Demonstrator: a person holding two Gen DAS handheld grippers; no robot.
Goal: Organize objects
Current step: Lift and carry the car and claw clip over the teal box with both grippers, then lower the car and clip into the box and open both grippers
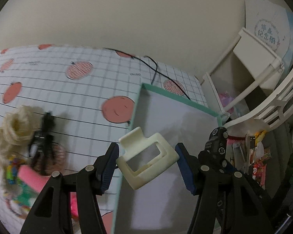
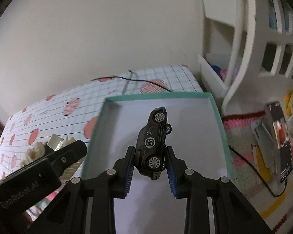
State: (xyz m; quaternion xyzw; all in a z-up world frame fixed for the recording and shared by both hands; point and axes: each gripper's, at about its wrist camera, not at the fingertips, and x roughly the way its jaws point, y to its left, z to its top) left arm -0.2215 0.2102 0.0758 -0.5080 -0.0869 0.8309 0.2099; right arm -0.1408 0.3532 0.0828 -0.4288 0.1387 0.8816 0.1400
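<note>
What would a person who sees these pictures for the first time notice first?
Probably the black toy car, held nose-up in the right gripper above the teal-rimmed tray. Next, the cream hair claw clip between the jaws of the left gripper, at the tray's left edge. Behind both lies a checked tablecloth with pink fruit prints.

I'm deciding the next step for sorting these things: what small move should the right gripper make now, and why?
Probably lower and open. The right gripper is shut on the black toy car, held nose-up above the bare floor of the teal-rimmed box, so setting it down there looks clear.
</note>
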